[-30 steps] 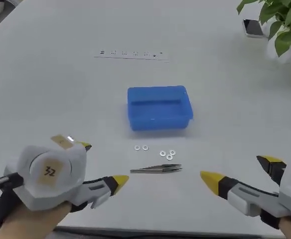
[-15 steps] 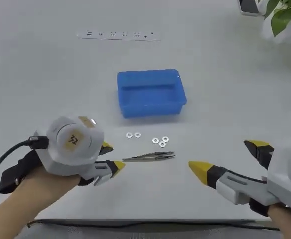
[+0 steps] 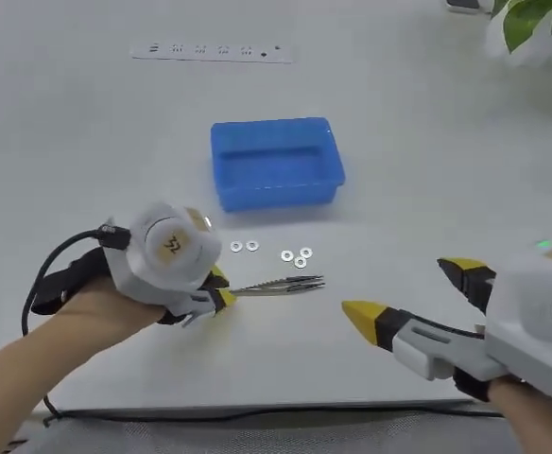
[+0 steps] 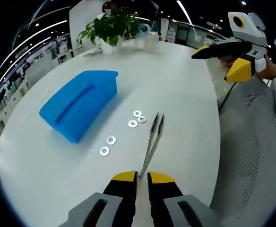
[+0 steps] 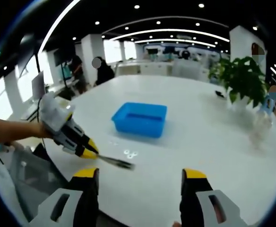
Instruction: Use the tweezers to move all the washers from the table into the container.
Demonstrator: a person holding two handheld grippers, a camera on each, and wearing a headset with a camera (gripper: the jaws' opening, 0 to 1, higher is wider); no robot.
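Slim metal tweezers (image 3: 278,284) lie on the white table in front of a blue container (image 3: 276,163). Several small washers (image 3: 286,255) sit between the two. My left gripper (image 3: 217,295) is shut on the tweezers' near end; in the left gripper view the tweezers (image 4: 152,137) run straight out from the nearly touching yellow jaw tips (image 4: 142,178), with the washers (image 4: 111,140) and container (image 4: 79,104) to their left. My right gripper (image 3: 406,288) hovers open to the right of the tweezers, holding nothing. The right gripper view shows its jaws (image 5: 139,174) spread wide, facing the container (image 5: 140,118).
A power strip (image 3: 215,50) lies at the back of the table. A potted plant (image 3: 531,19) stands at the far right corner. The table's front edge (image 3: 257,411) runs close behind both grippers, and a black cable (image 3: 63,260) trails from the left one.
My left gripper has moved right to the tweezers' handle end and shut on it. The right gripper stayed open at the right. The head camera shifted, so the scene slid up-left.
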